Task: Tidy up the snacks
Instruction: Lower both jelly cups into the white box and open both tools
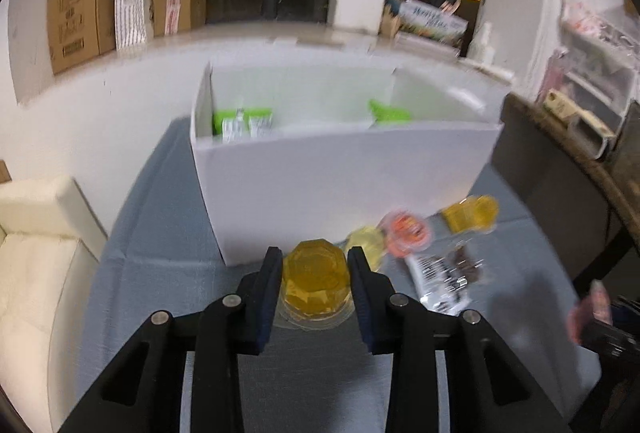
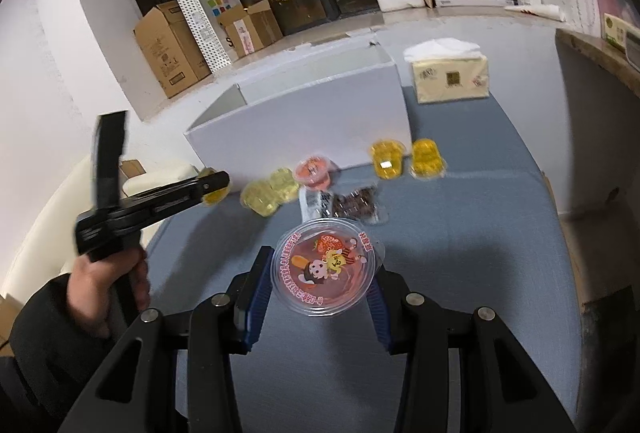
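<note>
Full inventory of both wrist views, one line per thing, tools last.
white box: 1, white, open top, far end of the blue table
green packets: at least 2, green, inside the box
yellow jelly cup: 1, between the left tool's fingers
pink jelly cup: 1, cartoon lid, between the right tool's fingers
loose jelly cups: 2 orange-yellow, 2 pale yellow, 1 pink-orange, in front of the box
dark snack packet: 1, clear wrap, mid-table
tissue pack: 1, yellow, right of the box
cardboard boxes: several, brown, by the window
left tool: black, blue pads
right tool: black, blue pads
</note>
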`<state>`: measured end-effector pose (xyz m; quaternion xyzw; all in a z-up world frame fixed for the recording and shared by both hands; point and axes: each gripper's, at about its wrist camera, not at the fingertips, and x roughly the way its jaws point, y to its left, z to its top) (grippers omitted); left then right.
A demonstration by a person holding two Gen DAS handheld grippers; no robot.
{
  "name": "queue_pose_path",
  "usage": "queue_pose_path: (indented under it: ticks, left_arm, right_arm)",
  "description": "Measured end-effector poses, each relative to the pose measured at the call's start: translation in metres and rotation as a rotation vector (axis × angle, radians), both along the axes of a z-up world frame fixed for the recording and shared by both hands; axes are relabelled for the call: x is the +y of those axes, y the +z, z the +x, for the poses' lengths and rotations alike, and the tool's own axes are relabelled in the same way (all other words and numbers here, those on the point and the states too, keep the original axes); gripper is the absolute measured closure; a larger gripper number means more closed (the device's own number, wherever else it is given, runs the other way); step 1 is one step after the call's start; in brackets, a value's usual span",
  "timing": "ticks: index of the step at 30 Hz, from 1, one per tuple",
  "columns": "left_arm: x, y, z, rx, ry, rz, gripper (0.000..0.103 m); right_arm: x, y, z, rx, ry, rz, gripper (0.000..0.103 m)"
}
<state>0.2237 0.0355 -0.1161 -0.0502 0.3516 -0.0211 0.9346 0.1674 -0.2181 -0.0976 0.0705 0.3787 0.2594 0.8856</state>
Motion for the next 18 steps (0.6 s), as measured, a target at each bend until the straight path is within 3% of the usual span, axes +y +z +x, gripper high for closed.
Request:
queue_pose_path:
  ticks: [10,18]
  left_arm:
    - [0.012,0.083,0.014,-0.143,-0.032,0.014,0.066]
    - [0.03,0.098,0.068,-0.118,-0.052,0.012,0.066]
  right_arm:
    - [0.03,0.062,0.065,-0.113,0.028,0.037,0.056]
    - [0.061,0.087,0.154,-0.131,0.026,0.044,0.056]
